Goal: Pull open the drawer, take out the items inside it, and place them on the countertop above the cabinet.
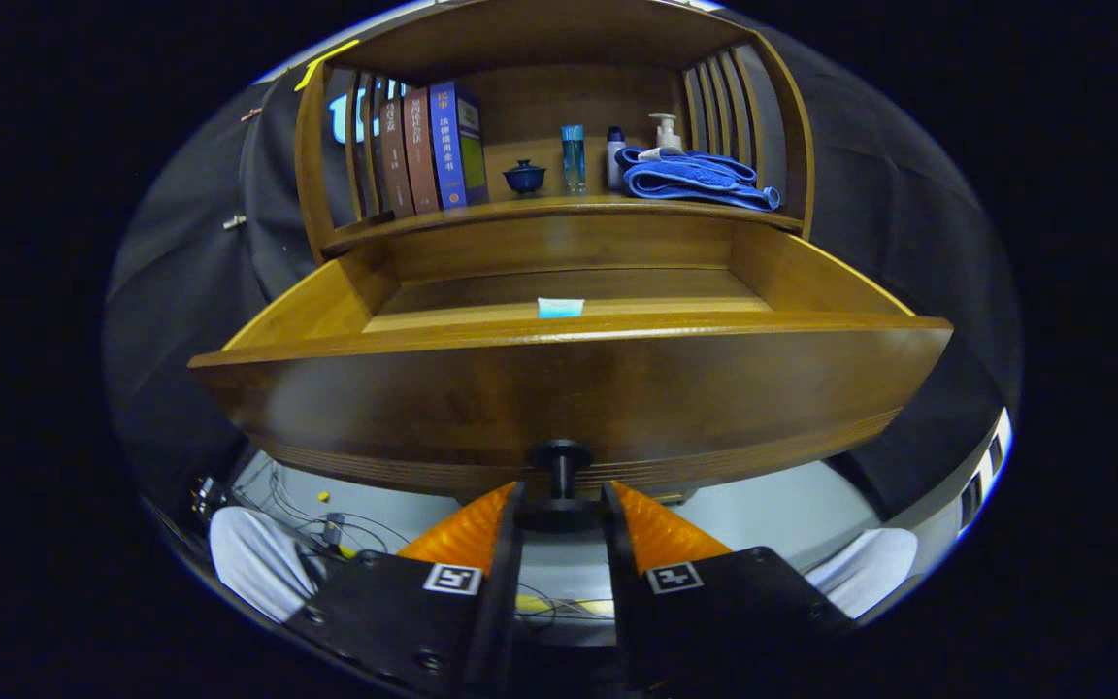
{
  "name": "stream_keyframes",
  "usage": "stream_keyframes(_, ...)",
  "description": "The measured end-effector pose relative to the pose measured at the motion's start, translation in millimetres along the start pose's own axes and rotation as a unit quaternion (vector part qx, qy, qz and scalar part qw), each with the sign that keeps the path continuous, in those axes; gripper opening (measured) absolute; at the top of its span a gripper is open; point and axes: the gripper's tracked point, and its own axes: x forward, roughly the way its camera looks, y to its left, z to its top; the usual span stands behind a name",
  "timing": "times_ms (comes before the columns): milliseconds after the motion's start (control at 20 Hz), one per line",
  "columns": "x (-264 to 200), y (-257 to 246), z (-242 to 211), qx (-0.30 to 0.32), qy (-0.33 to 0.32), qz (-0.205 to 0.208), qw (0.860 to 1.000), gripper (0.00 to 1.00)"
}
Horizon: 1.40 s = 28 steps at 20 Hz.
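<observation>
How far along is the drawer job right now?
Done: the drawer is pulled well out. In hand: the gripper is shut on the drawer knob. Left: a small pale-blue item lies inside the drawer and must go onto the countertop beside the folded blue towel.

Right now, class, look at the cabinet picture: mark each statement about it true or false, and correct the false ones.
1. The drawer is pulled open. True.
2. The gripper hangs well clear of the knob. False: its jaws sit on either side of the knob's base, closed on it.
3. A small pale blue item lies inside the drawer. True.
4. The countertop above the drawer holds books, a small bowl, bottles and a folded blue cloth. True.
5. The blue cloth lies beside the books. False: it lies at the opposite end from the books, next to a pump bottle.
</observation>
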Motion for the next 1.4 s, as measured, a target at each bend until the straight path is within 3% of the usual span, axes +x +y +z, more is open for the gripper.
stream_keyframes(50, -5.6, -1.0, 6.2, -0.007, -0.019, -0.009, 1.0, 0.51)
stream_keyframes(250, -39.4, -0.5, 36.6, 0.005, -0.062, -0.02, 0.998, 0.97)
stream_keyframes(300, -44.0, 1.1, 42.3, 0.012, -0.059, -0.019, 0.998, 1.0)
stream_keyframes(600, -49.5, 21.2, 109.0, 0.026, -0.064, 0.023, 0.997, 1.0)
stream_keyframes(900, 18.2, 31.4, 150.0, 0.046, 0.015, 0.053, 0.997, 1.0)
stream_keyframes(1150, 87.2, 21.4, 138.5, 0.066, 0.119, 0.041, 0.99, 1.0)
stream_keyframes(1400, 124.5, 9.8, 121.6, 0.07, 0.214, 0.004, 0.974, 0.99)
